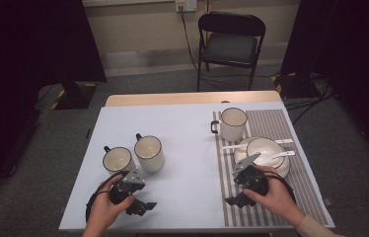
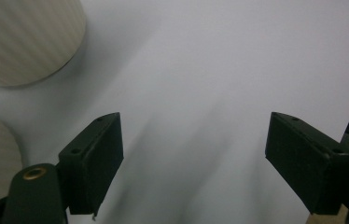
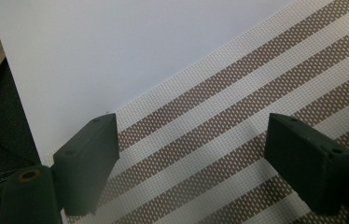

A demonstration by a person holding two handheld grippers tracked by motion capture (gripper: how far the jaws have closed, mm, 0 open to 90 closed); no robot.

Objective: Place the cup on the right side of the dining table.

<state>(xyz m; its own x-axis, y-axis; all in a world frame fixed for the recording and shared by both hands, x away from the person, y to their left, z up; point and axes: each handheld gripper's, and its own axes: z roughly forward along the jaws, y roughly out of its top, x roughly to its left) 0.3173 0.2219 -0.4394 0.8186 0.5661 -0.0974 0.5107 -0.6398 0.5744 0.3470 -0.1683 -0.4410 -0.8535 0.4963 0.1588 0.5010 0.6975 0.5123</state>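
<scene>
Light is falling from above onto the bench (image 1: 182, 148), making its pale sheet the brightest patch in the high view, while black curtains (image 1: 19, 44) at both sides are swallowing detail. Mugs (image 1: 149, 154) are throwing short, soft shadows. The high view is looking slightly soft and grainy. In the left gripper view the sheet is glowing evenly, faint blurred shadows are streaking across it, and the near cups (image 2: 23, 37) are lying out of focus. In the right gripper view the striped mat (image 3: 238, 116) is showing sharp weave, and the dark tongs (image 3: 196, 163) are staying underexposed.
</scene>
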